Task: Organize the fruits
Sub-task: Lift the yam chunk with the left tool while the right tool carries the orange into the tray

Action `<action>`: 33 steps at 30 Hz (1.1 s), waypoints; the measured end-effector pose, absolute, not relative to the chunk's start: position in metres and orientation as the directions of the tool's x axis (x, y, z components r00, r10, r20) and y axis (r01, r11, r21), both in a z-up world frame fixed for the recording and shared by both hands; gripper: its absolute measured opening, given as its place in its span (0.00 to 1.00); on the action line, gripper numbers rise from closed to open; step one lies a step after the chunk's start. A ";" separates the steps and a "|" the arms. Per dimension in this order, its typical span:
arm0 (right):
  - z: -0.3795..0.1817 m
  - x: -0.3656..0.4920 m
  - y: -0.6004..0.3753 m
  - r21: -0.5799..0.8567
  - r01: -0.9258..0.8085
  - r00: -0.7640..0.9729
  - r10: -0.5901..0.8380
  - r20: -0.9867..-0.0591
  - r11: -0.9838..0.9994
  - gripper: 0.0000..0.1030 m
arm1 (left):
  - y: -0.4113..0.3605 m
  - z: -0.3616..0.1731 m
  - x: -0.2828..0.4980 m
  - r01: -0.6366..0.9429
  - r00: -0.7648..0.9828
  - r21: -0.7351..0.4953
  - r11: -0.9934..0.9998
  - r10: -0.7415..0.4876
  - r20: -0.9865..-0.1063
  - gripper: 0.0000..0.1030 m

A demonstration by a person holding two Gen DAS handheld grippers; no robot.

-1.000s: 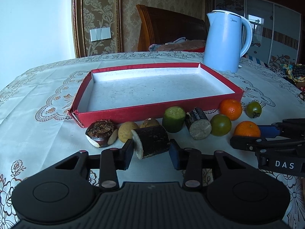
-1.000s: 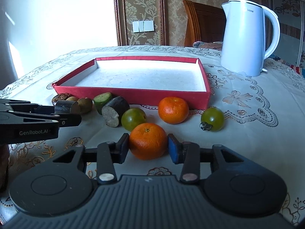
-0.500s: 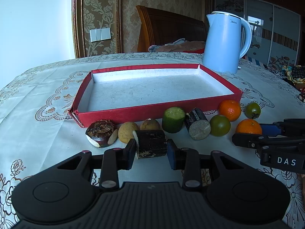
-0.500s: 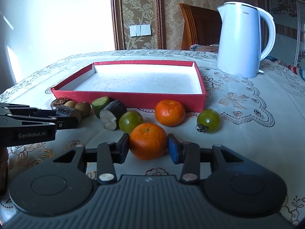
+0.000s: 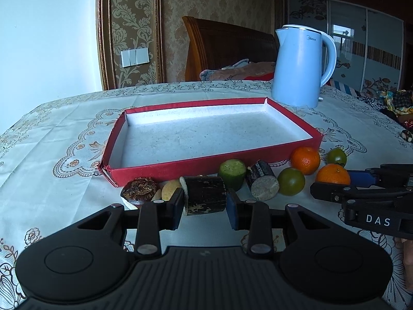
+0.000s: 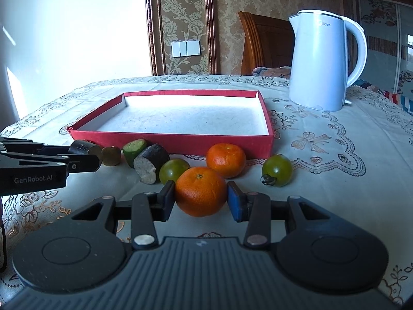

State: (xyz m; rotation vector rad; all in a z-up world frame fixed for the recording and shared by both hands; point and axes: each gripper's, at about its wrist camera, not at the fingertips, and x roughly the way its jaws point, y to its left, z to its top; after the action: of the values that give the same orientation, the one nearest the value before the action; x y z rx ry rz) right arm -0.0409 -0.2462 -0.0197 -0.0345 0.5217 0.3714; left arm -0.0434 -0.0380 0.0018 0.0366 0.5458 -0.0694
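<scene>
My left gripper point(image 5: 205, 201) is shut on a dark sugarcane piece point(image 5: 205, 192) and holds it above the cloth, in front of the red tray point(image 5: 180, 166). My right gripper point(image 6: 201, 199) is shut on an orange point(image 6: 201, 191), lifted a little in front of the tray point(image 6: 170, 139). On the cloth before the tray lie a second orange point(image 6: 225, 159), two green tomatoes point(image 6: 277, 169) point(image 6: 173, 170), another sugarcane piece point(image 6: 149, 161), a cut green fruit point(image 6: 134, 148), a kiwi point(image 6: 111, 155) and a brown water chestnut point(image 5: 139, 188). The tray holds nothing.
A pale blue kettle point(image 5: 302, 67) stands behind the tray's right corner, also in the right wrist view point(image 6: 322, 62). A wooden chair point(image 5: 224, 49) stands behind the embroidered tablecloth point(image 5: 51, 139). Clutter lies at the far right edge point(image 5: 397, 103).
My left gripper closed on the sugarcane piece and lifted it off the cloth. My right gripper closed on the orange and rose slightly with it.
</scene>
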 end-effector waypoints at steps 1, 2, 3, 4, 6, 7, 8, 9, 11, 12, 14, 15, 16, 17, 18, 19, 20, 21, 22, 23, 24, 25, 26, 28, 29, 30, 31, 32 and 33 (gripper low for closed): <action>-0.018 -0.040 -0.246 0.062 -0.353 0.804 0.337 -0.490 0.934 0.39 | -0.038 0.004 -0.042 0.078 0.852 0.016 0.997 -0.058 -0.520 0.33; -0.015 -0.040 -0.245 0.062 -0.349 0.808 0.334 -0.485 0.935 0.39 | -0.039 0.006 -0.041 0.077 0.853 0.018 0.997 -0.057 -0.518 0.33; -0.012 -0.039 -0.245 0.062 -0.346 0.813 0.332 -0.479 0.936 0.39 | -0.039 0.008 -0.040 0.077 0.856 0.020 0.997 -0.056 -0.514 0.33; -0.009 -0.038 -0.245 0.061 -0.345 0.816 0.331 -0.473 0.937 0.39 | -0.040 0.010 -0.039 0.079 0.858 0.022 0.997 -0.057 -0.510 0.33; -0.002 -0.036 -0.244 0.055 -0.340 0.828 0.326 -0.457 0.939 0.39 | -0.041 0.014 -0.036 0.081 0.863 0.030 0.996 -0.055 -0.502 0.33; 0.001 -0.035 -0.243 0.052 -0.335 0.834 0.322 -0.449 0.941 0.39 | -0.042 0.015 -0.034 0.082 0.866 0.033 0.996 -0.055 -0.497 0.33; 0.004 -0.033 -0.243 0.050 -0.332 0.839 0.319 -0.441 0.942 0.39 | -0.043 0.017 -0.032 0.082 0.869 0.037 0.996 -0.053 -0.493 0.33; 0.007 -0.031 -0.243 0.050 -0.328 0.844 0.317 -0.433 0.943 0.39 | -0.044 0.018 -0.030 0.080 0.871 0.040 0.996 -0.051 -0.490 0.33; 0.013 -0.026 -0.241 0.047 -0.321 0.851 0.310 -0.423 0.946 0.39 | -0.044 0.019 -0.023 0.078 0.873 0.039 0.996 -0.049 -0.486 0.33; 0.016 -0.023 -0.240 0.047 -0.320 0.854 0.309 -0.419 0.946 0.39 | -0.043 0.020 -0.020 0.078 0.873 0.034 0.996 -0.051 -0.486 0.33; 0.020 -0.015 -0.237 0.049 -0.313 0.859 0.305 -0.411 0.949 0.39 | -0.042 0.021 -0.010 0.079 0.868 0.015 0.997 -0.062 -0.492 0.33; 0.022 -0.011 -0.235 0.044 -0.312 0.860 0.302 -0.411 0.949 0.39 | -0.041 0.021 -0.005 0.074 0.866 0.008 0.997 -0.060 -0.496 0.33; 0.023 -0.006 -0.233 0.042 -0.309 0.861 0.298 -0.413 0.950 0.39 | -0.040 0.021 0.000 0.069 0.865 0.004 0.998 -0.058 -0.499 0.33; 0.023 -0.001 -0.231 0.042 -0.303 0.863 0.293 -0.412 0.952 0.39 | -0.039 0.021 0.005 0.065 0.864 0.005 0.998 -0.054 -0.501 0.33; 0.024 0.006 -0.229 0.041 -0.297 0.864 0.287 -0.414 0.954 0.39 | -0.039 0.021 0.010 0.060 0.863 0.007 0.998 -0.048 -0.503 0.33; 0.024 0.011 -0.227 0.041 -0.293 0.864 0.283 -0.417 0.955 0.39 | -0.038 0.021 0.015 0.056 0.863 0.009 0.998 -0.044 -0.504 0.33; 0.025 0.018 -0.225 0.044 -0.291 0.863 0.282 -0.420 0.956 0.39 | -0.037 0.021 0.019 0.054 0.862 0.010 0.998 -0.042 -0.506 0.33; 0.025 0.023 -0.223 0.044 -0.288 0.862 0.279 -0.422 0.957 0.39 | -0.036 0.021 0.024 0.052 0.860 0.010 0.999 -0.040 -0.509 0.33; 0.025 0.030 -0.222 0.042 -0.284 0.862 0.274 -0.426 0.958 0.39 | -0.036 0.020 0.028 0.049 0.857 0.008 0.999 -0.038 -0.514 0.33; 0.024 0.035 -0.219 0.040 -0.278 0.863 0.268 -0.429 0.960 0.39 | -0.036 0.020 0.034 0.045 0.854 0.007 0.999 -0.035 -0.519 0.33; 0.024 0.041 -0.217 0.038 -0.274 0.863 0.264 -0.431 0.961 0.39 | -0.035 0.020 0.038 0.043 0.852 0.006 0.999 -0.033 -0.523 0.33; 0.023 0.047 -0.215 0.036 -0.272 0.862 0.261 -0.436 0.962 0.39 | -0.034 0.019 0.043 0.038 0.849 0.003 0.999 -0.030 -0.528 0.33; 0.022 0.052 -0.213 0.035 -0.271 0.860 0.258 -0.440 0.962 0.39 | -0.034 0.018 0.048 0.031 0.846 0.002 1.000 -0.025 -0.533 0.33; 0.021 0.062 -0.208 0.026 -0.266 0.859 0.249 -0.448 0.964 0.39 | -0.032 0.017 0.057 0.020 0.841 -0.003 1.000 -0.019 -0.540 0.33; 0.019 0.067 -0.206 0.021 -0.262 0.860 0.243 -0.449 0.965 0.39 | -0.030 0.016 0.061 0.014 0.840 -0.009 1.000 -0.016 -0.543 0.33; 0.018 0.072 -0.204 0.017 -0.259 0.859 0.238 -0.454 0.966 0.39 | -0.028 0.015 0.065 0.005 0.837 -0.013 1.000 -0.012 -0.547 0.33; 0.017 0.077 -0.202 0.017 -0.256 0.856 0.235 -0.461 0.967 0.39 | -0.026 0.015 0.069 -0.003 0.834 -0.016 1.000 -0.006 -0.551 0.33; 0.016 0.083 -0.201 0.023 -0.254 0.852 0.235 -0.468 0.967 0.39 | -0.025 0.015 0.073 -0.008 0.833 -0.019 1.000 -0.004 -0.554 0.33; 0.016 0.088 -0.200 0.027 -0.252 0.849 0.234 -0.474 0.967 0.39 | -0.023 0.015 0.077 -0.014 0.830 -0.024 1.000 -0.001 -0.558 0.33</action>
State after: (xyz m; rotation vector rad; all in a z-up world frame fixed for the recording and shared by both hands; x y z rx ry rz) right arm 0.0879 -0.1999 0.0156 -0.0363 0.4944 0.2562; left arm 0.0773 -0.0230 0.0152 -0.0273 0.5920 0.0069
